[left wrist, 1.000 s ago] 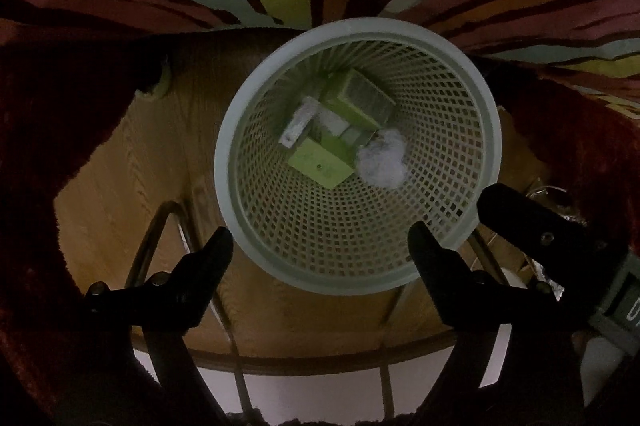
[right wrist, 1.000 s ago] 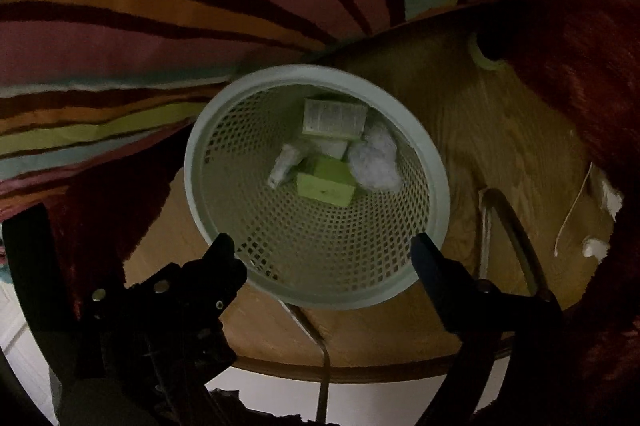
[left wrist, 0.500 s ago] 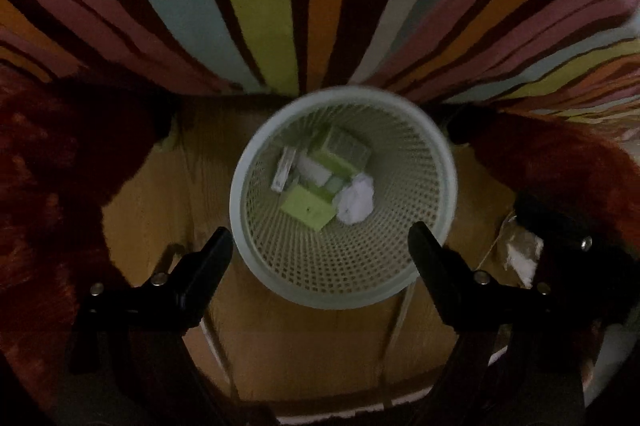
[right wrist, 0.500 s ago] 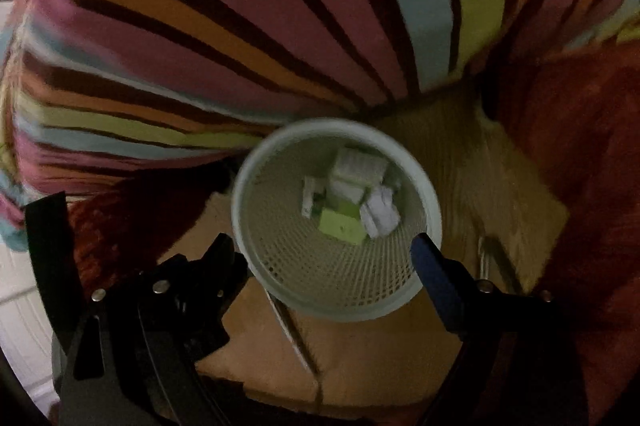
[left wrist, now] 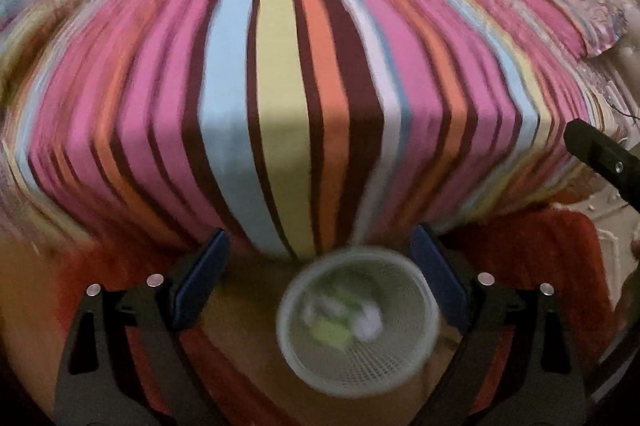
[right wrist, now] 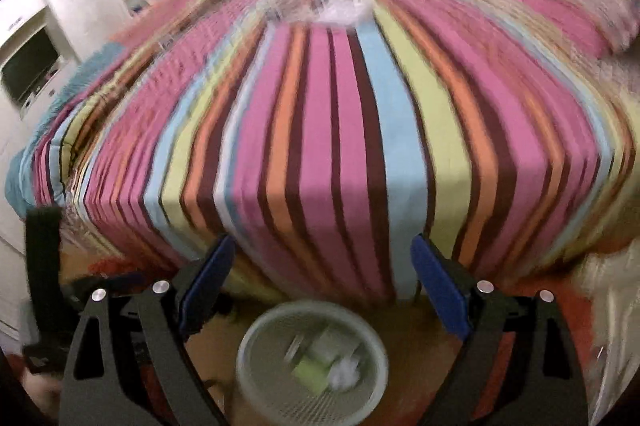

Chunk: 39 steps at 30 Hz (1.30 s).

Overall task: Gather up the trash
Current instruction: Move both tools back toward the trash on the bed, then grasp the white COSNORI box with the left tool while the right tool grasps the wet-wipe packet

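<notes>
Below, mesh basket [right wrist: 256,386] w/ green box [right wrist: 308,372] & crumpled paper [right wrist: 344,374] inside; both tongs wide, empty.

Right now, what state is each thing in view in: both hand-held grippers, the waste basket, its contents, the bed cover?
left hand-held gripper: open, nothing between the pads.
right hand-held gripper: open, nothing held.
mesh waste basket: upright on the floor, beside the bed.
trash: lying at the basket's bottom, a white wad and green pieces, blurred.
striped bed cover: spread flat, draped over the edge.
</notes>
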Tool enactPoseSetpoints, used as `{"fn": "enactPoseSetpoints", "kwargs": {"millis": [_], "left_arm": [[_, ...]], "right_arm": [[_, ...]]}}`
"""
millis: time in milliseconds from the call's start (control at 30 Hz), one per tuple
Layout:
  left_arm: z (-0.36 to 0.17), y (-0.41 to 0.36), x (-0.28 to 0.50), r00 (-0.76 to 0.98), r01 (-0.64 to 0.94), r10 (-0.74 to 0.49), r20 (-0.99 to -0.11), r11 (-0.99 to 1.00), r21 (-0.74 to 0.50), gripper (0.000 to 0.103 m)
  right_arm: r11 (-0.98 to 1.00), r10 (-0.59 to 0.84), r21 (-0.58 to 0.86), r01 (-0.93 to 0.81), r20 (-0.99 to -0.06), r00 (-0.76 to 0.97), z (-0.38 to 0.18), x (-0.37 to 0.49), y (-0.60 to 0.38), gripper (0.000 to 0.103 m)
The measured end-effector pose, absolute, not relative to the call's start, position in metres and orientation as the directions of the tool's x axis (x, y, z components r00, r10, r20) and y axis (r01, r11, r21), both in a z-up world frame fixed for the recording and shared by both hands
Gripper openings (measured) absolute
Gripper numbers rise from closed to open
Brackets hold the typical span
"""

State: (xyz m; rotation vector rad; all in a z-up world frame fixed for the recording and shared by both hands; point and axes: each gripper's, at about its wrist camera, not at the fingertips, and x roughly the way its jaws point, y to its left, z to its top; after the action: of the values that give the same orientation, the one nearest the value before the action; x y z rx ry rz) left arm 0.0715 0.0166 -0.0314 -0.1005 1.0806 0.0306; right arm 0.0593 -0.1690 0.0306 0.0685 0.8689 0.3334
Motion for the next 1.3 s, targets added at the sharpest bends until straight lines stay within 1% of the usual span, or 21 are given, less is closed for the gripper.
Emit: {"fn": "enactPoseSetpoints", "kwargs": {"millis": [67, 133, 267, 567, 833, 1133, 1300], "left_arm": [[-0.017, 0.02, 0.078, 0.521, -0.067, -0.01, -0.853, 0.996, -0.053, 0.089], [-0.007, 0.024, 0.089, 0.554, -0.078, -0.015, -0.832, 0.994, -0.07, 0.089], [-0.001, 0.037, 0.114, 0.575, -0.097, -0.03, -0.818, 0.99, -0.105, 0.089], [0.013, 0.057, 0.177, 0.607, -0.095, -0.014, -0.794, 0.991, -0.09, 0.089], [0.022, 0.069, 0.259, 0.618, -0.095, -0.015, -0.786, 0.991, -0.093, 0.089], [0.015, 0.08, 0.347, 0.604, -0.091, -0.024, -0.796, 0.991, -0.099, 0.089], [0.011, 0.081, 0.392, 0.596, -0.068, -0.023, -0.803, 0.994, -0.08, 0.089]], "right_arm": [[0.945, 0.314, 0.167, -0.281, -0.703, 0.639, 0.037, 0.067, -0.168, 0.086], [0.943, 0.321, 0.167, -0.289, -0.686, 0.653, 0.044, 0.078, -0.169, 0.086], [0.944, 0.315, 0.148, -0.294, -0.67, 0.672, 0.059, 0.094, -0.17, 0.086], [0.937, 0.322, 0.121, -0.327, -0.661, 0.678, 0.075, 0.142, -0.171, 0.086], [0.926, 0.329, 0.093, -0.365, -0.673, 0.662, 0.067, 0.193, -0.169, 0.086], [0.905, 0.335, 0.055, -0.421, -0.702, 0.629, 0.058, 0.258, -0.161, 0.086], [0.894, 0.335, 0.035, -0.446, -0.713, 0.616, 0.054, 0.284, -0.156, 0.086]]}}
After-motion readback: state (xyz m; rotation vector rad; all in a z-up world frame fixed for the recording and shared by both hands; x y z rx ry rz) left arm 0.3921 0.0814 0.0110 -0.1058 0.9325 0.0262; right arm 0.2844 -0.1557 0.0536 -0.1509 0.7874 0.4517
